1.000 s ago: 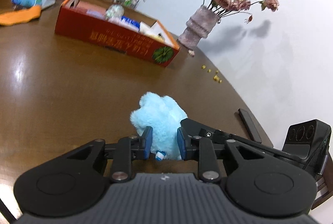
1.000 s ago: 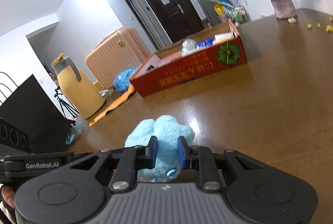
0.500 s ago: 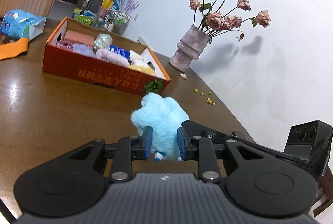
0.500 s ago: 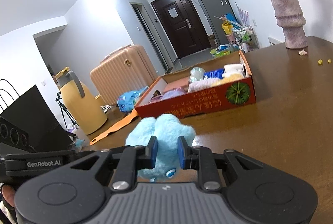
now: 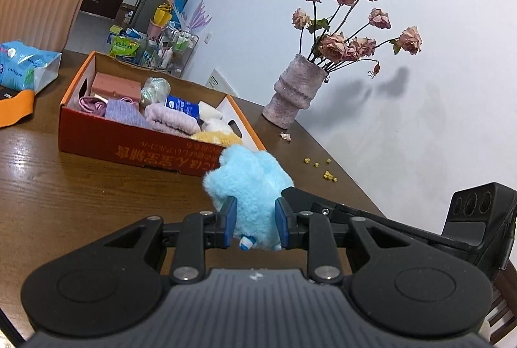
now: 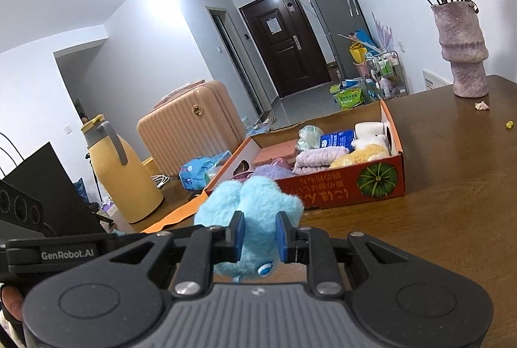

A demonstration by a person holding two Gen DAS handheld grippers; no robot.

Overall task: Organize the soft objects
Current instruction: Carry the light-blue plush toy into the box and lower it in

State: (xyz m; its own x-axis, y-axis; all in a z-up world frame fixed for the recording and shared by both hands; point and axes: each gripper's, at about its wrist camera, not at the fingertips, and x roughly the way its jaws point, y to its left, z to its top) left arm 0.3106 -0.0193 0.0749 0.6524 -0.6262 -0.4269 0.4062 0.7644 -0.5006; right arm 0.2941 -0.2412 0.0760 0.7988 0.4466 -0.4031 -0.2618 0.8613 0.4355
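Plush (image 5: 248, 183), blue, pinched between both tongs, left (image 5: 253, 223) and right (image 6: 258, 235), above the desk (image 5: 80, 186), just short of the box (image 5: 142, 151). Box already packed with towels and other soft bits; plush yet to go in. Right view alone: jug (image 6: 124, 173). Left view alone: yellow crumbs (image 5: 324, 173).

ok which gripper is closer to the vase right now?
Right, by my read. Both clamp the blue plush side by side; the right gripper is on the plush's side toward the vase, the left gripper on the side away from it.
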